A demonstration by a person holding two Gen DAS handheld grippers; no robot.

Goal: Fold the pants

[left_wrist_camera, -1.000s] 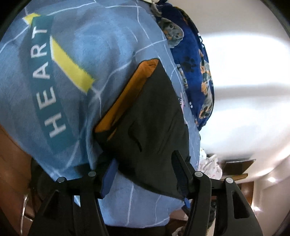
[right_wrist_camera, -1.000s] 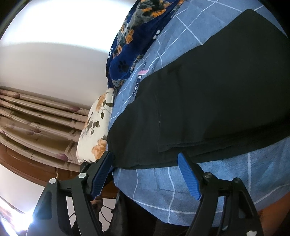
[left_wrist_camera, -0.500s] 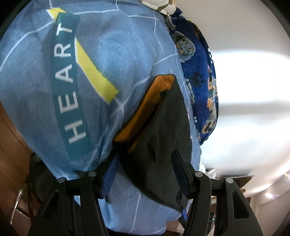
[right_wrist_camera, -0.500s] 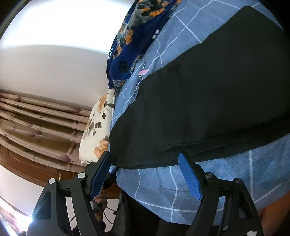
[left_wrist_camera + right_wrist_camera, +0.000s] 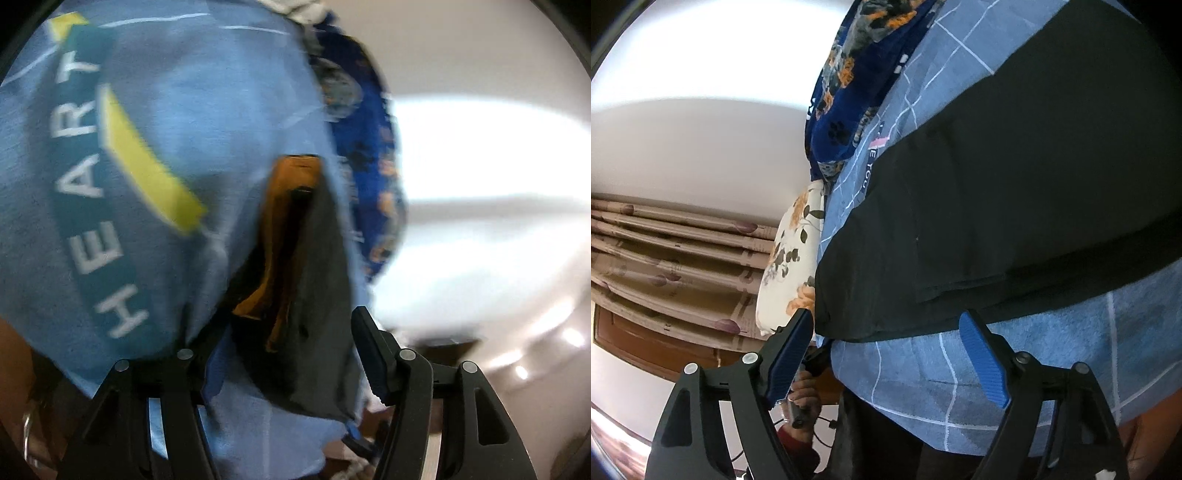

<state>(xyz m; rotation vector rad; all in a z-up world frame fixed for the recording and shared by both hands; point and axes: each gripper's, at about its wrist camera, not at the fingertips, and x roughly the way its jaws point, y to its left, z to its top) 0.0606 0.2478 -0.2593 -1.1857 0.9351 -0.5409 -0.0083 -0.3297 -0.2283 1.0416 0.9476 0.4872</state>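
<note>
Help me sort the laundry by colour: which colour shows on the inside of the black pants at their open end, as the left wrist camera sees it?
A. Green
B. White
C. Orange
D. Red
C: in the left wrist view, the black pants lie on the blue bedsheet and their open end shows an orange lining.

Blue checked bed (image 5: 1015, 373) carries black pants (image 5: 1015, 206), floral pillow (image 5: 790, 266), dark-blue patterned blanket (image 5: 857, 74).
</note>
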